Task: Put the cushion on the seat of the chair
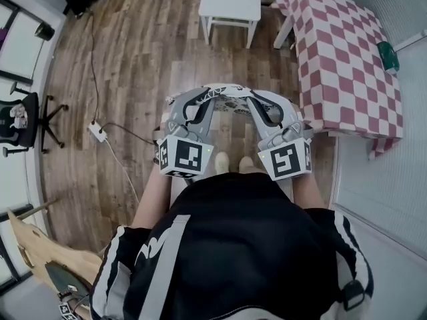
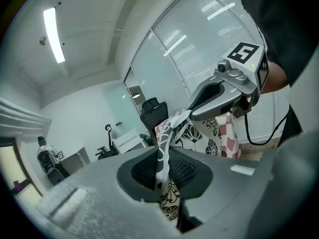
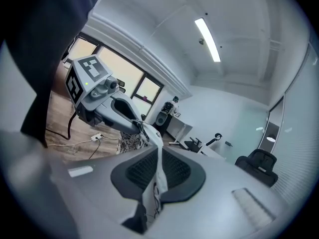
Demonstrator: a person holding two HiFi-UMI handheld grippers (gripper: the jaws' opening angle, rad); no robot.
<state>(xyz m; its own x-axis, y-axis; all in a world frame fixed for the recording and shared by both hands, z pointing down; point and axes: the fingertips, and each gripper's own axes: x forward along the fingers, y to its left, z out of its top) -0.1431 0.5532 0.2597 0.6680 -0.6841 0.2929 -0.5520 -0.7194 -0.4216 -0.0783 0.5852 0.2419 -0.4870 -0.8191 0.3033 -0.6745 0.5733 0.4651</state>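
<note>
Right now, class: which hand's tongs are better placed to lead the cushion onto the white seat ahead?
Left, only slightly. The left tongs and right tongs both grip the cushion, and the white seat lies straight ahead between them, but the checked table crowds the right side.

right gripper [image 3: 158, 159]: jaws clamped on cushion [image 3: 130, 143] edge | left gripper [image 3: 138, 126]: pinches far edge | floor [image 3: 65, 133]: wood
</note>
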